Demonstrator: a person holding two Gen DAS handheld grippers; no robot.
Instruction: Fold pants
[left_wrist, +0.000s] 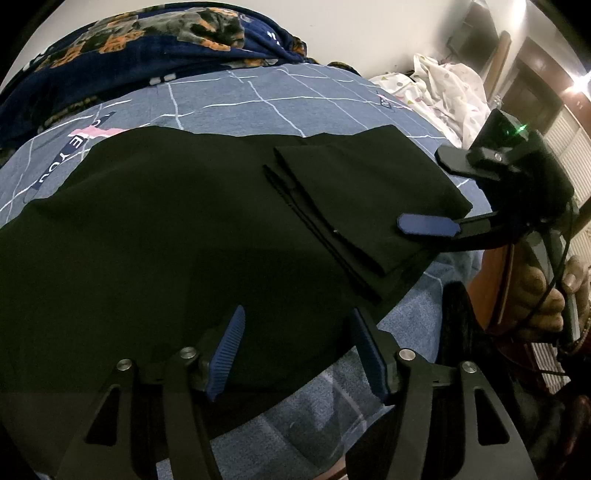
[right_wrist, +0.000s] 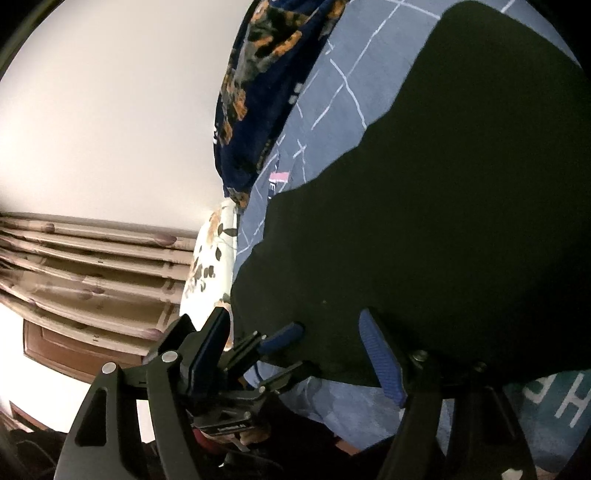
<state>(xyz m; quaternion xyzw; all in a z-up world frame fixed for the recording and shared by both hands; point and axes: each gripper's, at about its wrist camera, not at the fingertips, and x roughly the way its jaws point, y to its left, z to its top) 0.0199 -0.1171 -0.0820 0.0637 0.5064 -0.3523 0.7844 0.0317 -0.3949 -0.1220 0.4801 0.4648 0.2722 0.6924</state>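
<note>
On blue bedsheet, black pants, leg ends folded over

A bed is carrying everything, and a blue-grey sheet with thin white grid lines and some printed lettering is covering it. Black pants are lying spread across the middle of the sheet, with one end folded back on top of itself near the bed's front edge. A dark blue blanket with orange patterns is lying bunched along the far side, and a white dotted cloth is lying crumpled at the far right end.
</note>
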